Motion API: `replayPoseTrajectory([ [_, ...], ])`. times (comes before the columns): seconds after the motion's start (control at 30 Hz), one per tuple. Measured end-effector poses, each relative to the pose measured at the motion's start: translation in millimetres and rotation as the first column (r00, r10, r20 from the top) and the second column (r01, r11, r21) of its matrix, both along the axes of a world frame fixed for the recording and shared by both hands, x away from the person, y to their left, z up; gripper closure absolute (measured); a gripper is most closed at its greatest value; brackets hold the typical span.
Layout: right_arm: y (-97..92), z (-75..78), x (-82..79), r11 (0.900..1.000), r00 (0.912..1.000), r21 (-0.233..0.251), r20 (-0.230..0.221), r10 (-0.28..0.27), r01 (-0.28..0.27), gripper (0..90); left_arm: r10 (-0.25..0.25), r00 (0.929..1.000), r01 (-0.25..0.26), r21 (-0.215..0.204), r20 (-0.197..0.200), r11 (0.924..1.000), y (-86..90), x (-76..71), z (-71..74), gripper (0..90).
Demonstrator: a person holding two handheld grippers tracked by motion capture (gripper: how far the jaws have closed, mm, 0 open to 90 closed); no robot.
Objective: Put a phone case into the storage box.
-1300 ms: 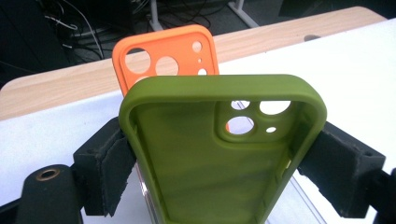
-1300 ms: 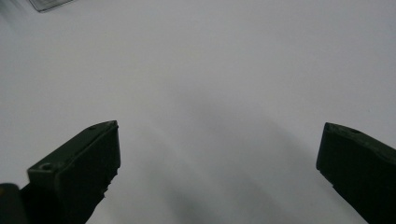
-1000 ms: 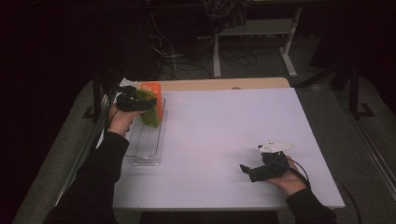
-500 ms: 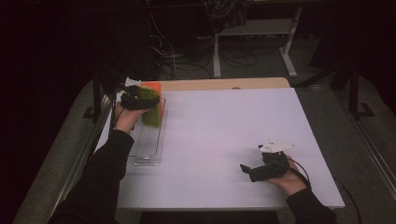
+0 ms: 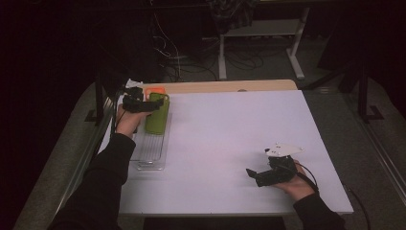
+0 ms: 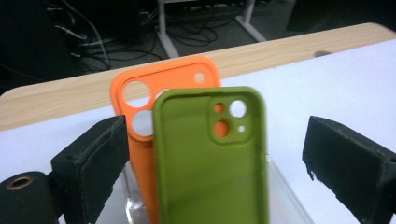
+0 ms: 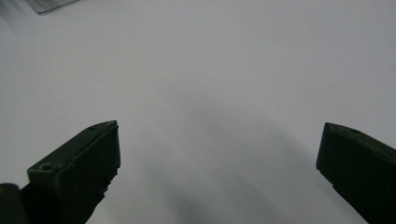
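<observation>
Left gripper (image 6: 212, 154) jaws have just been opening and stand wide, clear of the green phone case (image 6: 212, 163) between them. That smooth, round-cornered case leans in a clear plastic tray (image 5: 151, 153) at the white surface's (image 5: 230, 129) left edge, against an orange phone case (image 6: 140, 98). Right gripper (image 5: 253, 173) jaws gape over bare surface, well apart.

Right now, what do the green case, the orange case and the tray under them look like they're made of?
Green phone case: likely soft silicone or rubbery plastic; matte, rounded moulded edges, no glare.
Orange phone case: same look, matte with smooth moulded camera holes; probably silicone too.
Tray: clear rigid plastic; see-through, the white table shows through it, with ribbed lines and a glossy rim.
</observation>
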State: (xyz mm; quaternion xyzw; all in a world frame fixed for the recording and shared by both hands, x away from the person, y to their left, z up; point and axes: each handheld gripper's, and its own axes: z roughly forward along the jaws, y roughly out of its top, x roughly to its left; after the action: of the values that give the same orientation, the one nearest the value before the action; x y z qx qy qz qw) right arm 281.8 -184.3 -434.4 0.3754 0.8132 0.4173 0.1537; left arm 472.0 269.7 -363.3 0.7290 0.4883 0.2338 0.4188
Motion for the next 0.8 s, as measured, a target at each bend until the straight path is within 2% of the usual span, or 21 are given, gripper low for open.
replayPoseTrajectory([
  [0.23,-1.5,0.5,-0.2,1.0000,1.0000,0.000,0.002,-0.005,0.005,0.0,-0.081,0.9963,0.081,-0.014,-0.030,0.9966,-2.8,-7.2,7.7,3.6],
  [0.47,-1.9,0.8,1.0,1.0000,0.9999,-0.001,0.014,-0.003,0.003,0.0,-0.147,0.9887,0.146,-0.026,-0.029,0.9889,-8.4,-16.2,17.3,1.8],
  [0.67,-2.0,1.1,1.4,1.0000,0.9999,0.000,0.014,-0.003,0.003,0.0,-0.216,0.9756,0.215,-0.030,-0.041,0.9762,-14.8,-27.3,23.1,0.7],
  [0.7,-2.0,1.3,1.3,1.0000,0.9999,0.001,0.012,-0.004,0.004,0.0,-0.222,0.9743,0.220,-0.042,-0.039,0.9745,-16.4,-29.1,23.6,0.7],
  [0.73,-1.9,1.4,1.1,1.0000,0.9999,0.002,0.012,-0.004,0.004,0.0,-0.242,0.9692,0.240,-0.042,-0.044,0.9698,-17.8,-32.0,25.1,0.7],
  [0.8,-2.1,1.6,1.0,1.0000,0.9999,0.002,0.012,-0.004,0.004,0.0,-0.263,0.9639,0.261,-0.042,-0.043,0.9643,-21.2,-36.6,26.7,0.7],
])
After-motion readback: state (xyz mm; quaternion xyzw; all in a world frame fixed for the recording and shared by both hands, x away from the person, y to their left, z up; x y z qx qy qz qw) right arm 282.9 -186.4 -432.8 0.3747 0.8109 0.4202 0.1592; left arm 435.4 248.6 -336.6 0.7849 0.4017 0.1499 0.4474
